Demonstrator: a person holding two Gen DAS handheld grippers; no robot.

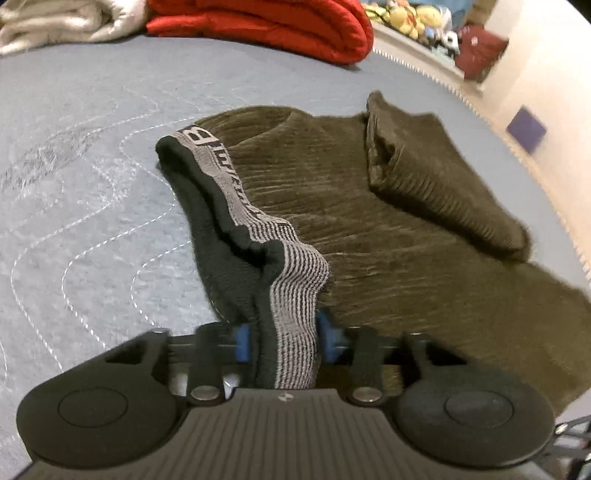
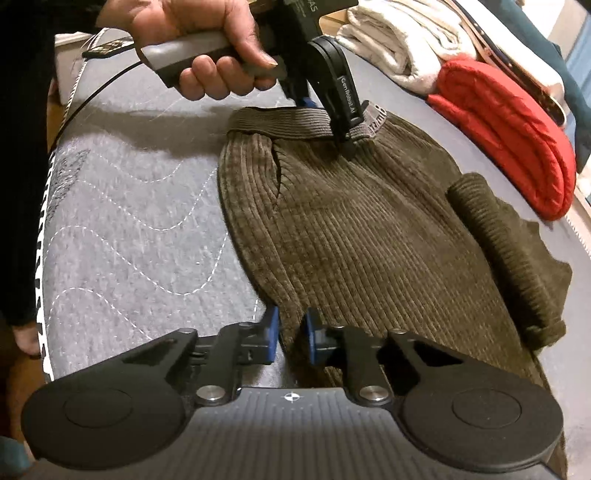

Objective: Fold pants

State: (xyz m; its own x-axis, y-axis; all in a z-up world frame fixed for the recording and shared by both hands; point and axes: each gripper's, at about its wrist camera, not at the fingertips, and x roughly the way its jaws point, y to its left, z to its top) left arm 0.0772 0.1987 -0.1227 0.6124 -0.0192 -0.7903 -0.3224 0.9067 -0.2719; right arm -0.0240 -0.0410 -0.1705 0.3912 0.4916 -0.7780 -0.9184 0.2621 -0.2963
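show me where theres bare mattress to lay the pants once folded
Bare quilted mattress lies open between the pants and the mattress's near edge, and again between the waistband and the white blanket. The far side is crowded: the red blanket sits close beside the rolled leg.

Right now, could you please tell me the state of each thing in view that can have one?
pants: lying flat on the bed, one leg end rolled over on top
waistband: lifted, pinched
left gripper: shut on waistband
right gripper: shut on the pants' side edge
red blanket: folded
white blanket: folded
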